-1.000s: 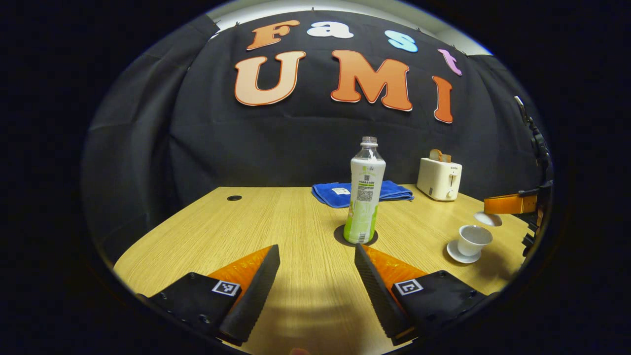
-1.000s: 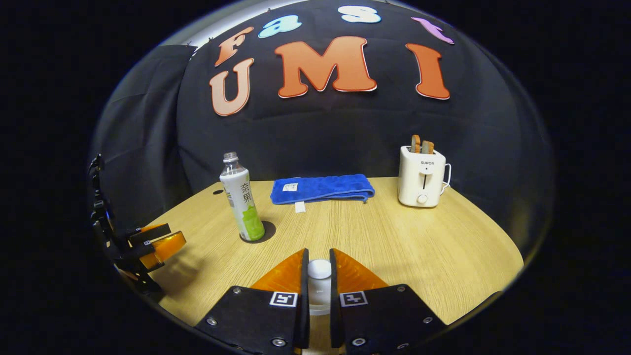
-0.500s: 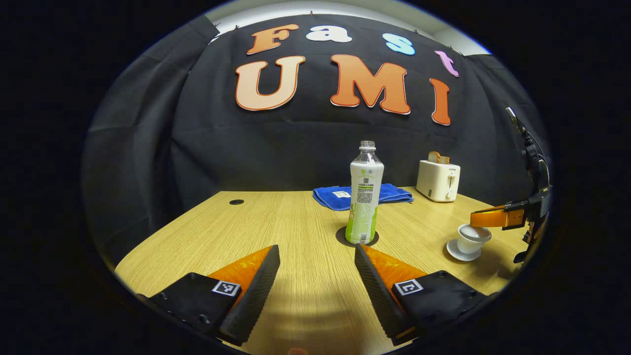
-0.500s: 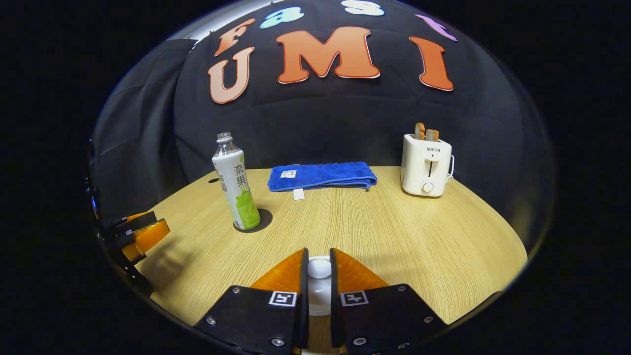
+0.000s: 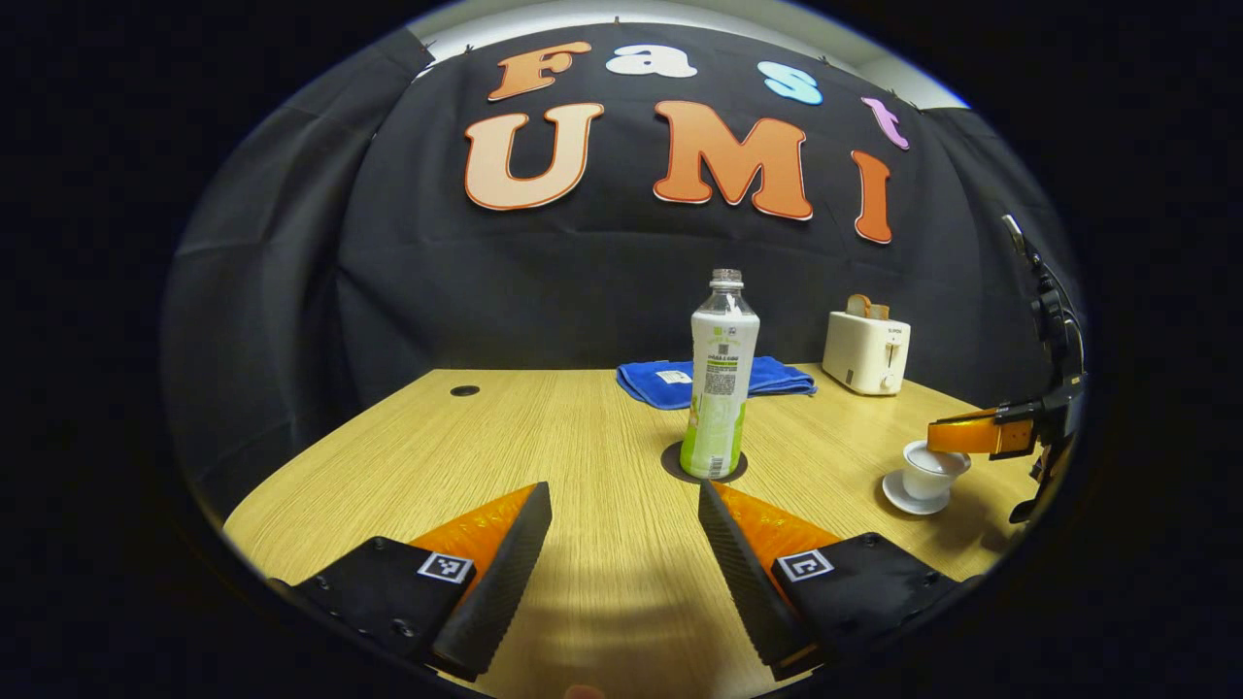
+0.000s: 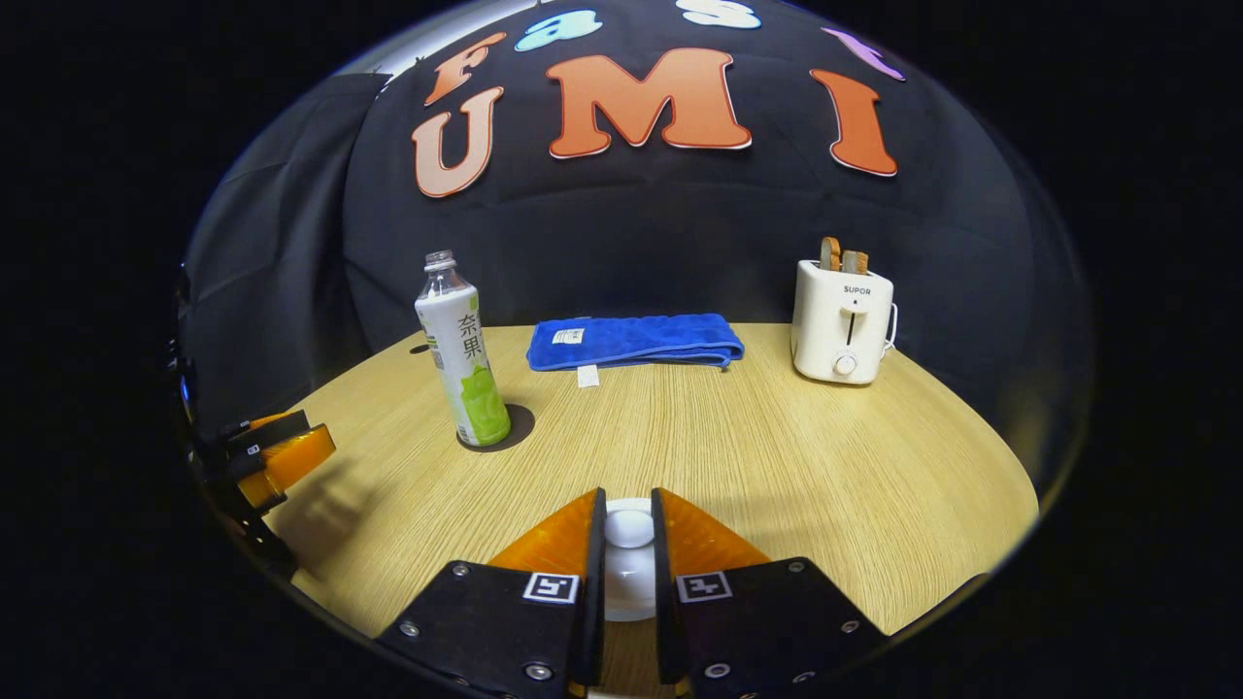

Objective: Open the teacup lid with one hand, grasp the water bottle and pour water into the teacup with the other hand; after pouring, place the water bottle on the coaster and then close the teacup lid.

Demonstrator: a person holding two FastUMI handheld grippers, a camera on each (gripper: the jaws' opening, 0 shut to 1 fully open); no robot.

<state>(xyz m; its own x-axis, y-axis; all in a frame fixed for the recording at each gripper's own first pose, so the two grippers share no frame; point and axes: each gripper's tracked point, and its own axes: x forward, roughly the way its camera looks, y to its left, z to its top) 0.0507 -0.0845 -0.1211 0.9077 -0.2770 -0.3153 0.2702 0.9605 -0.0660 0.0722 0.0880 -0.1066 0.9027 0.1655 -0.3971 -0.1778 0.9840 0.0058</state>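
The water bottle (image 5: 721,374), white and green with no cap, stands upright on the dark round coaster (image 5: 704,464) mid-table. My left gripper (image 5: 621,495) is open and holds nothing, a short way in front of the bottle. At the right, the white teacup (image 5: 923,474) rests on its saucer (image 5: 911,497). My right gripper (image 6: 628,500) is shut on the knob of the white lid (image 6: 629,582), and the right gripper (image 5: 971,434) holds the lid at the cup's rim. The bottle (image 6: 461,354), coaster (image 6: 505,432) and left gripper (image 6: 282,456) lie to the left in the right gripper view.
A folded blue towel (image 6: 636,342) lies at the back of the wooden table (image 6: 825,466). A white toaster (image 6: 843,320) with bread in its slots stands at the back right. A small dark hole (image 5: 464,390) marks the table's far left.
My right gripper has come down with the lid, from above the teacup to its rim. The left gripper and the bottle have stayed put.
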